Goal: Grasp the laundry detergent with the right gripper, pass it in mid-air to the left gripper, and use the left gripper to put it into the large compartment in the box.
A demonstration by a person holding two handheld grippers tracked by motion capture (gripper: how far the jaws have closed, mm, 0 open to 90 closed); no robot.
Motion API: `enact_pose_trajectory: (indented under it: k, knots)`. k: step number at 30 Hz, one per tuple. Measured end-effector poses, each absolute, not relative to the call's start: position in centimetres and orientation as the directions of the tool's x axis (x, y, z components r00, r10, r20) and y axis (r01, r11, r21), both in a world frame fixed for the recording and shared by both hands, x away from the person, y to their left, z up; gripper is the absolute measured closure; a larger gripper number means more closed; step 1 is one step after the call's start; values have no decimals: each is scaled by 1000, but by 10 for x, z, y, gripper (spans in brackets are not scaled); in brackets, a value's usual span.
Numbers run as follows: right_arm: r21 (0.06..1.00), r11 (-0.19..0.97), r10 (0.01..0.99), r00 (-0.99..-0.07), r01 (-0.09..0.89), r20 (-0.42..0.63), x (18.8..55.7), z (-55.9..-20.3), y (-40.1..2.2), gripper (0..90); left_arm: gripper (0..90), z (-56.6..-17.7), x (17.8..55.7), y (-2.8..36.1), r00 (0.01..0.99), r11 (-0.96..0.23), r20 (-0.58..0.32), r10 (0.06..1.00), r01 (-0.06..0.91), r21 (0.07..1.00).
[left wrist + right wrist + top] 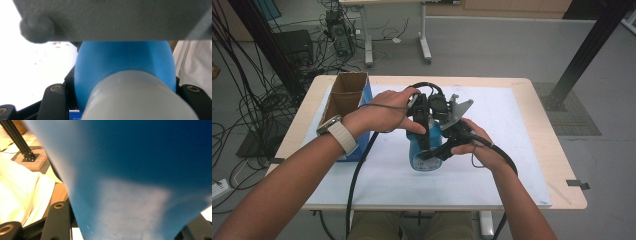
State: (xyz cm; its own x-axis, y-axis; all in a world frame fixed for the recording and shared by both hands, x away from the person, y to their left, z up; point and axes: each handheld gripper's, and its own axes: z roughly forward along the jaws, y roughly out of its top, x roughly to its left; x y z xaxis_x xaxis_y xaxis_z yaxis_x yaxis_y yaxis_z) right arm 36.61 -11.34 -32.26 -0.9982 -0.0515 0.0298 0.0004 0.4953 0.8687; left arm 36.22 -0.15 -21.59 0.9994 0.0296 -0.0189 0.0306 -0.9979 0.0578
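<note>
Between both grippers, mid-counter (pixel 512 150), stands the blue bottle (pixel 424 150). The left gripper (pixel 424 131) is clenched around its upper body just below the grey cap (pixel 140 100); the right gripper (pixel 443 149) clamps its lower side. The long axis is roughly upright, cap uppermost. Judged step: a two-gripper hold. The next move calls for steady grip while the cap is worked.
</note>
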Motion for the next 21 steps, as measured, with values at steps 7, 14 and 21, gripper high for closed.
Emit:
enact_pose_trajectory:
  k: [7,14,21]
  knots:
    - [870,493,-50,-998,0,28,366,-322,-114,432,387,-216,362,-1,999,-998,-19,30,31,59]
    - [871,492,-48,-999,-3,24,366,-323,-114,431,386,-216,362,-1,999,-998,-15,30,31,61]
    - [871,491,-51,-998,-5,23,366,-322,-113,431,387,-215,362,0,999,-998,-14,33,34,61]
